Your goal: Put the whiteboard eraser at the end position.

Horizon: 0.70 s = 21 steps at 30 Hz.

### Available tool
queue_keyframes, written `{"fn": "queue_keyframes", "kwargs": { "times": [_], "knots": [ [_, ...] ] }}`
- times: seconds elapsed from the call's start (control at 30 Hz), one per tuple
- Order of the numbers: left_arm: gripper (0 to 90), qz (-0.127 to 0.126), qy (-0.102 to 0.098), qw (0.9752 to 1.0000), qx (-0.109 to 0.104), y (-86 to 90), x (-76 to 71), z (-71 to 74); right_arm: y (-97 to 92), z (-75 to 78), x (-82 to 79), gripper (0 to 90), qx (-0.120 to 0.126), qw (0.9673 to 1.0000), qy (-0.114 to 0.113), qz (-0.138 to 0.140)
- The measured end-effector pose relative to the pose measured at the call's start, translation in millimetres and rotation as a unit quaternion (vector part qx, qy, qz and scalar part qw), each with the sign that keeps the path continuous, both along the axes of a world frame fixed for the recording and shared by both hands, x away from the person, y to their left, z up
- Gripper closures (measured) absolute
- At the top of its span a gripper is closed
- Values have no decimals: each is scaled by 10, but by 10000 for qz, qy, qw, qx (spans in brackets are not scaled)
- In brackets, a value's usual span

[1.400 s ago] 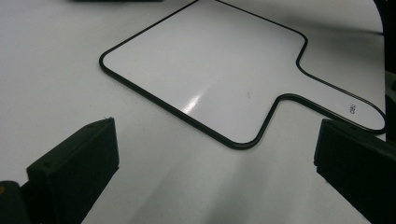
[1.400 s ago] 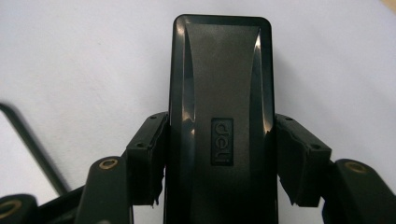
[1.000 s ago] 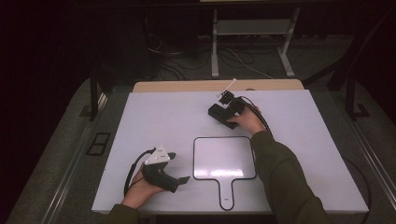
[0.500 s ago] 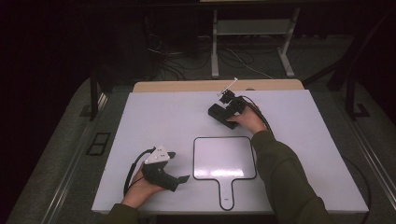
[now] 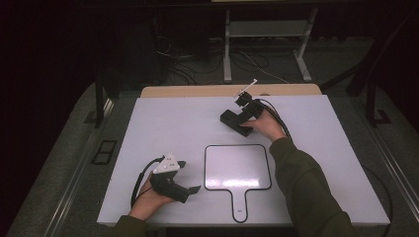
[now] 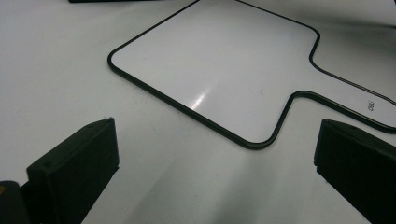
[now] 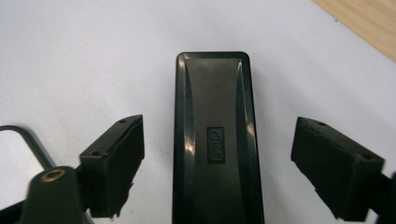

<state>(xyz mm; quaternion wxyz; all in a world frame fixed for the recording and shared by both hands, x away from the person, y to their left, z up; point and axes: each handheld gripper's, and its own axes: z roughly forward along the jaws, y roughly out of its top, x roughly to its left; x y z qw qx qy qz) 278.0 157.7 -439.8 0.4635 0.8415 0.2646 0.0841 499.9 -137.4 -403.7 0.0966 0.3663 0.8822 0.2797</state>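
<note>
Black and glossy, the eraser [image 7: 217, 140] lies flat on the white tabletop [image 5: 163, 123] beyond the small whiteboard [image 5: 237, 167]. It lies between the right claw's [image 7: 217, 154] jaws, which have just been opening, untouched. Near the whiteboard's handle, the left claw [image 6: 215, 163] rests wide apart, empty.

Table top [image 5: 163, 128]: plain white, no pattern.
Handled whiteboard [image 5: 237, 165]: glossy white face, thin black rim all round, small dark print on the handle.
Eraser [image 7: 215, 140]: black, glossy, embossed logo in the same black.
Right gripper [image 5: 232, 118]: black body and jaws; brass-coloured screw head in the right gripper view.
Left gripper [image 5: 190, 185]: black body, black cable, pale grey three-cornered plate on top.
Sleeves [image 5: 306, 187]: dark olive green, plain.
Strip beyond the table top [image 5: 197, 91]: light wood tone.
Floor [image 5: 64, 163]: grey.
</note>
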Motion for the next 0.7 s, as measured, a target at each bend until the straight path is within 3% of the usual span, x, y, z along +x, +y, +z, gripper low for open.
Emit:
{"fn": "queue_keyframes", "kwargs": {
  "times": [0.2, 0.5, 0.7],
  "knots": [
    [0, 35, 16, 10000, -10, 6, 5, -2, -31, 78, -96, 147, 94, 9996, -262, -15],
    [0, 72, 35, 10000, -23, 7, 0, 5, -132, 150, -202, 124, 257, 9992, -303, 91],
    [0, 71, 40, 10000, -2, 6, -4, -5, -197, 169, -293, 122, 353, 9986, -402, 11]
  ]
}}
